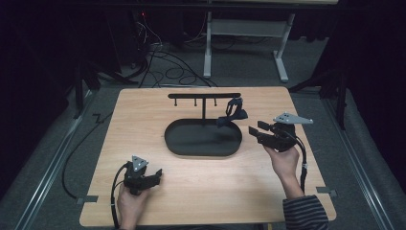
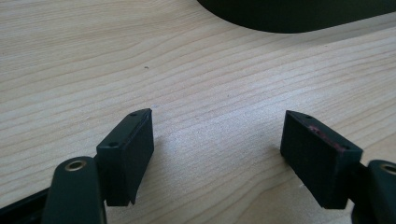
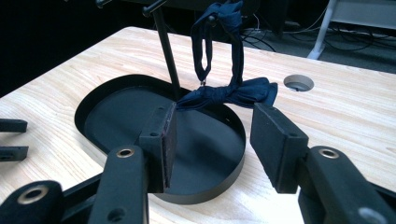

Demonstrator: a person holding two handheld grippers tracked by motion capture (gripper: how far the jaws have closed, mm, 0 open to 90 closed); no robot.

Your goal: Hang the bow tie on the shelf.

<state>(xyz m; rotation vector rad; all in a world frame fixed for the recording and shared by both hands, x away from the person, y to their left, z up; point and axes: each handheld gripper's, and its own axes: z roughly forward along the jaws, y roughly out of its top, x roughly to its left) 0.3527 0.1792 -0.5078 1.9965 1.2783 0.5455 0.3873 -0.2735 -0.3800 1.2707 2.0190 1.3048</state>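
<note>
Since there's a lot going on, quick rundown:

Bow tie: dark blue bow tie (image 3: 229, 95) hangs by its strap from the right end of the stand (image 1: 204, 96), the knot dangling over the right edge of the black tray (image 1: 177, 143). Looks like it's already hung up, so I'd say that bit is done.

Right gripper: right gripper (image 1: 254, 132) sits just right of the tray, jaws spread wide, nothing between them, aimed at the tie but apart from it.

Left gripper: left gripper (image 2: 217, 154) is low over the table (image 1: 143, 110) near the front, well apart from the tray, jaws wide open and empty too.

What's left: probably nothing but pulling the hands away, my guess.

Hard to tell: which peg the strap actually loops over. It's too dark and small in the high view, and cut off at the top in the right gripper view.
</note>
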